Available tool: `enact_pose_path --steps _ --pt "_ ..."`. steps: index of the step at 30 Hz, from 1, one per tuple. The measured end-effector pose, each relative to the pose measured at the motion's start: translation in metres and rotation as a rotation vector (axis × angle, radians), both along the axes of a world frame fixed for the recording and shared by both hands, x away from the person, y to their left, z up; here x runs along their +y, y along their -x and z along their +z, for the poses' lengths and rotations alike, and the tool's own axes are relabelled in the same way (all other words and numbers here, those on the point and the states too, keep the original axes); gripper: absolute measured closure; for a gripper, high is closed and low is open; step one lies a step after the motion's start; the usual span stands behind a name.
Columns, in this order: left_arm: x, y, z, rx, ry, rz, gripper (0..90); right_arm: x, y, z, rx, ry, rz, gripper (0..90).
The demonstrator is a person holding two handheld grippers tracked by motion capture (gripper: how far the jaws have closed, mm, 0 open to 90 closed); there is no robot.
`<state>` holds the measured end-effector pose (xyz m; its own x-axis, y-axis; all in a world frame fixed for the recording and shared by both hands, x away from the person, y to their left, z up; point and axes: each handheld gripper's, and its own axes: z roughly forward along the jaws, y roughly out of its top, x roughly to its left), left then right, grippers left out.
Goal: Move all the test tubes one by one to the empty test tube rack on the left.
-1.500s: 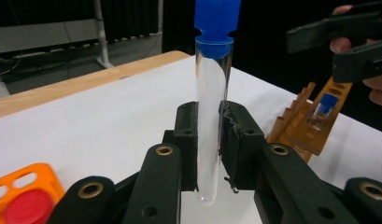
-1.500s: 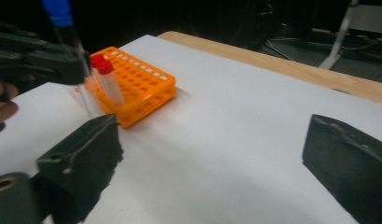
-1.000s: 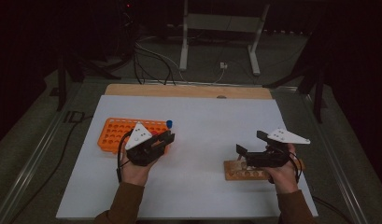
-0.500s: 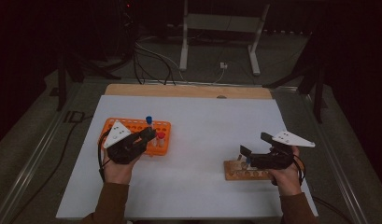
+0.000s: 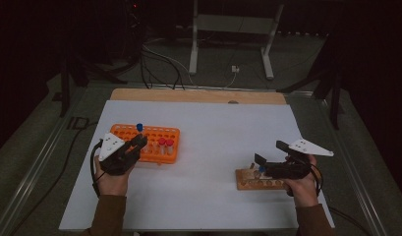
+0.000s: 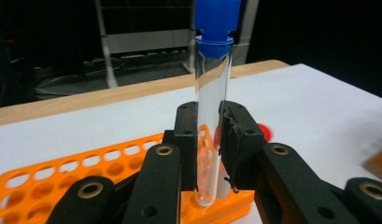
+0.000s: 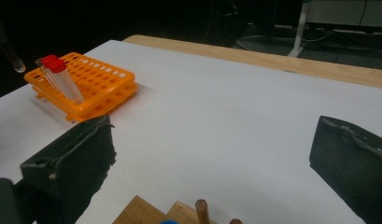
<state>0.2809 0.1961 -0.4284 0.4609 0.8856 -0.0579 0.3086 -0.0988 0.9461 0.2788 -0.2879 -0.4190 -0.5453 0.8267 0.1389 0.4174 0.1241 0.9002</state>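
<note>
Blue-capped tube gripped upright in left gripper, over the orange rack.

Left jaws are clamped on the tube's lower glass, long axis vertical, blue cap up, rounded bottom just above the rack's near edge; touching or clear, can't tell. Likely next is straight down into a hole. Two red-capped tubes stand in the rack beside it. Right gripper is wide open, holding nothing, over the wooden block, well apart across the white table.
</note>
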Motion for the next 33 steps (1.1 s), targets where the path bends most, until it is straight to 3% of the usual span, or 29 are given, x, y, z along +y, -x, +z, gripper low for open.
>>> enact_pose_path --steps 16,25,30,33 --pt "0.006 -0.019 -0.024 0.022 -0.033 0.077 77.4 0.001 0.0 -0.001 -0.001 -0.005 0.001 0.0" --pt "0.007 -0.029 -0.04 0.058 -0.042 0.103 77.4 0.0 0.0 -0.001 -0.003 -0.007 0.003 0.0" --pt "0.009 -0.031 -0.05 0.085 -0.024 0.109 77.4 0.001 0.001 -0.002 0.002 -0.008 0.004 0.0" --pt "0.008 -0.03 -0.056 0.104 -0.039 0.103 77.4 0.002 0.0 -0.003 0.001 -0.007 0.01 0.0"
